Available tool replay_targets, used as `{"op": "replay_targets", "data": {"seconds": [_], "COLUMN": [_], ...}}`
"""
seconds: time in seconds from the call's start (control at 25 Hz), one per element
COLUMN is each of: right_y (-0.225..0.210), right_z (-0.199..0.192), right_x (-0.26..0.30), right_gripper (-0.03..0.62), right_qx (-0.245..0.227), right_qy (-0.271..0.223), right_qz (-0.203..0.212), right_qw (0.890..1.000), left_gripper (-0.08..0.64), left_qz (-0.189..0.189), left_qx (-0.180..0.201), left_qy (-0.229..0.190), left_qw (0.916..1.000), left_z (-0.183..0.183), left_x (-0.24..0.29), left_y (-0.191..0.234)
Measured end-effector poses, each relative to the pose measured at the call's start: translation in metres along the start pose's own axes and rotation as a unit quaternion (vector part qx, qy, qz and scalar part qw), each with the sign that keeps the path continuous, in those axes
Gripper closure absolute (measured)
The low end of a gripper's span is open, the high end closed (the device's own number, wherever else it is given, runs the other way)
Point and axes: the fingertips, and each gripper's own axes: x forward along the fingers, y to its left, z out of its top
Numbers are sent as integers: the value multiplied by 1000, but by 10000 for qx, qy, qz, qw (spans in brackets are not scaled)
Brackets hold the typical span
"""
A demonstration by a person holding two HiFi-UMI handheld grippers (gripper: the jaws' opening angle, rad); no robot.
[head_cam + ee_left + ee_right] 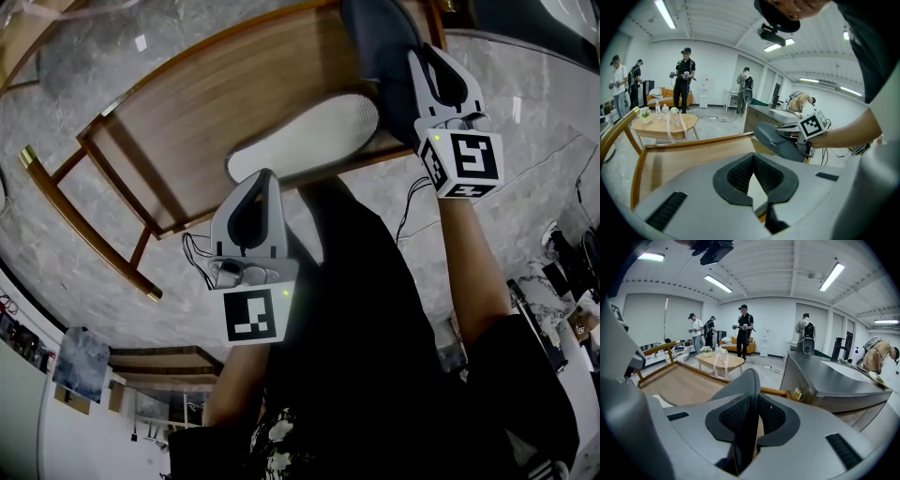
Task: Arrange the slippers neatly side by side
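Observation:
A white slipper (305,141) lies on the wooden table (178,112), pale sole showing. My left gripper (258,187) is shut, its tip at the slipper's near end; in the left gripper view the ribbed white slipper (757,190) shows just past the closed left gripper (753,180). My right gripper (433,61) is shut on a dark grey slipper (380,42) and holds it tilted over the table's right end. In the right gripper view the dark slipper (740,385) stands edge-on between the pads of the right gripper (752,420). The dark slipper (780,138) hangs above the table.
The table has a raised wooden rim (693,140) and slim legs (84,225) on a marble floor. A small round table (719,363) with glasses stands behind it, a grey counter (834,376) to the right. Several people stand at the back. My dark-trousered legs (356,309) fill the near side.

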Motion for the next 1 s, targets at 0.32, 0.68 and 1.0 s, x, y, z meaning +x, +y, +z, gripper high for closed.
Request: {"op": "replay_targets", "data": {"seconds": [0.32,0.68,1.0], "right_y": [-8,-4,-4], "right_z": [-31,-35,-21], "right_x": [0,3,-11], "right_gripper": [537,537,539], "right_qx": [563,217,107], "right_qy": [267,199,-169], "right_qz": [-446,-516,-592], "right_qw": [9971,9982,9980], "left_gripper": [558,558,558], "left_qz": [20,-112,-371], "left_qx": [-26,-56,172], "left_qy": [24,-131,19], "left_qw": [10000,9998,9992], "left_z": [-3,2,6], "left_x": [0,0,-1], "left_y": [0,-7,-17]}}
